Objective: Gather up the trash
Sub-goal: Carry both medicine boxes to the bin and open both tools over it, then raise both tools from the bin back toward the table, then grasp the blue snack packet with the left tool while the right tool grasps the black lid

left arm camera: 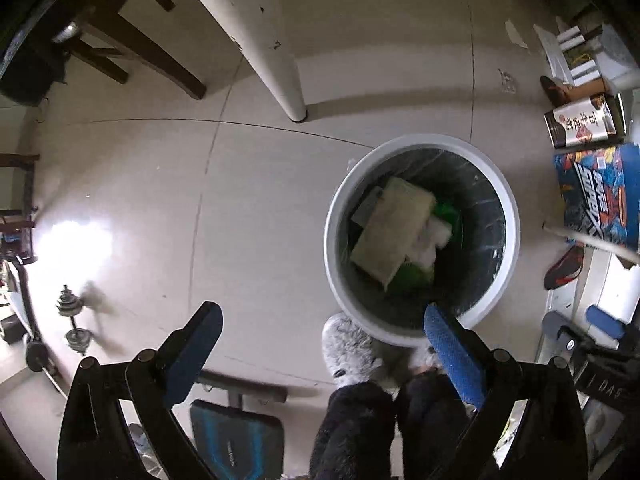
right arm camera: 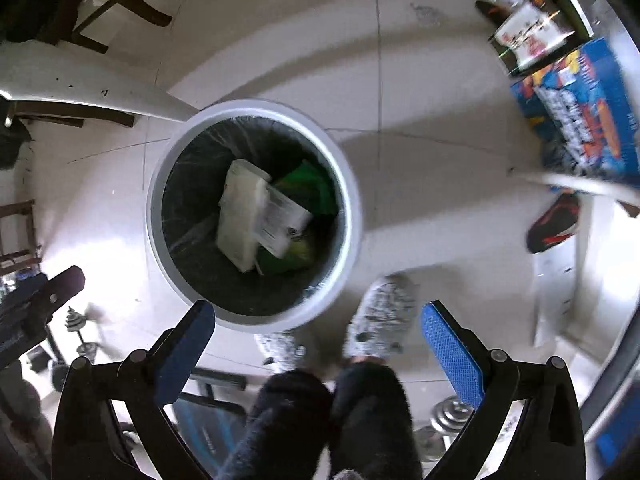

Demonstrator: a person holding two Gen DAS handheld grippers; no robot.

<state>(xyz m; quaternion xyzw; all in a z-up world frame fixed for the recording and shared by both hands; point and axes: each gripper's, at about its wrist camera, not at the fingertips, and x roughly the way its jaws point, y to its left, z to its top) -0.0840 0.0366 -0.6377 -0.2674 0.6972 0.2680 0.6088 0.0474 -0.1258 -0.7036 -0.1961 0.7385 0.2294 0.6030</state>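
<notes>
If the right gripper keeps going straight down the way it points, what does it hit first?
Probably the near rim of the round white trash bin or the person's grey slippers beside it. The open right gripper holds nothing; depth is unclear.

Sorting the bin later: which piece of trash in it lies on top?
The flat tan box lies on top, covering the green wrapper and white packet.

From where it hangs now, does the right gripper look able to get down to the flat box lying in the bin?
Probably yes. The right gripper has its jaws wide and empty, pointing down beside the bin, which has no lid. The flat box lies on top of the trash, uncovered. It would need to shift over the opening first.
</notes>
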